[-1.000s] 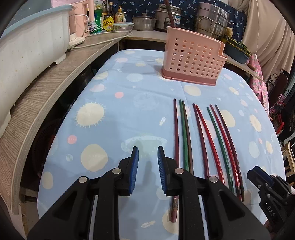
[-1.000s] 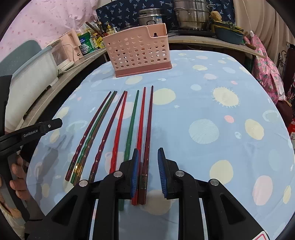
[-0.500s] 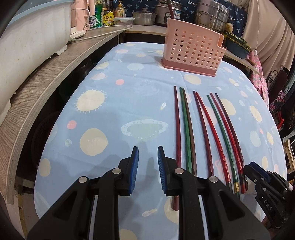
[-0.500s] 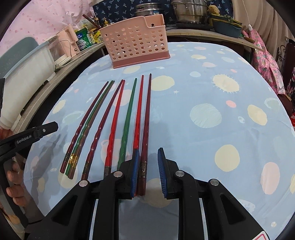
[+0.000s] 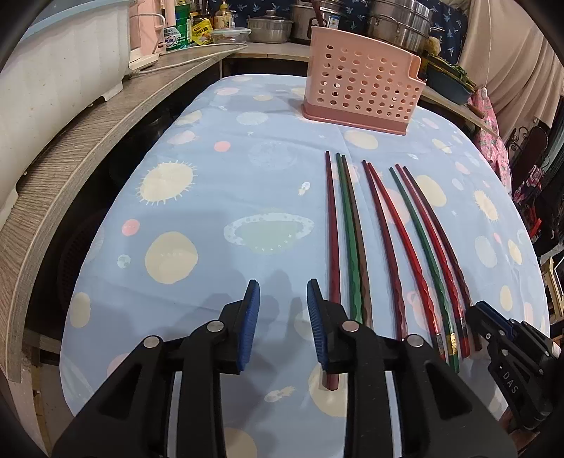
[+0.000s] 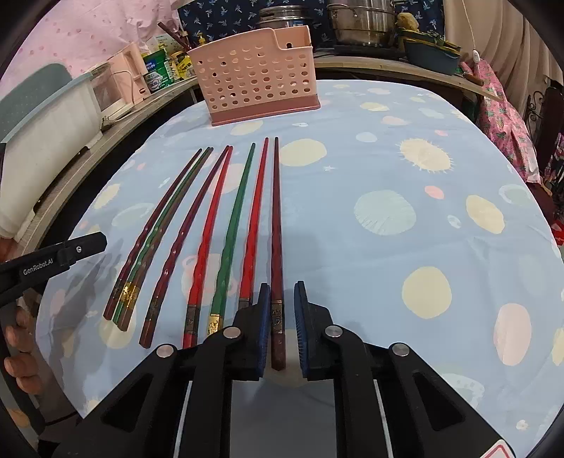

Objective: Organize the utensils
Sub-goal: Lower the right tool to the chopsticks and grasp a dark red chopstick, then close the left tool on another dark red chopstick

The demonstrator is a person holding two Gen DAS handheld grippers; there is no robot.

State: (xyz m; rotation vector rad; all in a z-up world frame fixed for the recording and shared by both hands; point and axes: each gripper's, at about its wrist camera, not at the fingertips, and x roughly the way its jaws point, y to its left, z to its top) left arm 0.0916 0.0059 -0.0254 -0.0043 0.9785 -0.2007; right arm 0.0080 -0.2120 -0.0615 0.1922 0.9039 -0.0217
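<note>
- Right tongs (image 6: 282, 317), black frame with blue ribbed pads, lower centre of the right wrist view: spread, straddling the butt end of the dark maroon chopstick (image 6: 276, 229). A small gap shows on either side of the stick; neither pad (image 6: 263, 324) is seen to press it.
- Left tongs (image 5: 282, 317), same build, lower centre of the left wrist view: spread, nothing between the pads, only the cloth below. The right-hand pad (image 5: 314, 324) covers the lower length of the leftmost dark red chopstick (image 5: 332, 229), whose butt end shows beneath the frame.
- Right tongs also appear at the lower right edge of the left wrist view; left tongs appear at the left edge of the right wrist view, with fingers of the person's hand (image 6: 21, 348) below them.
- Row of eight long lacquered chopsticks (image 6: 225, 229) in red, green and maroon, lying flat on the bench, centre-left of the right wrist view, butt ends nearest the camera, tips pointing up the frame. Several butts carry metal or gilt bands. The three leftmost lie touching; the others sit in close pairs or just apart.
- Bench covered by a light blue cloth printed with planets and suns (image 6: 387, 211), filling the middle of both views.
- Pink perforated plastic utensil holder (image 6: 253, 77), upright at the far end of the bench, upper centre, well apart from the chopstick tips.
- Wooden shelf (image 5: 88, 141), upper left of the left wrist view, carrying bottles and steel pots (image 5: 402, 17) behind.
</note>
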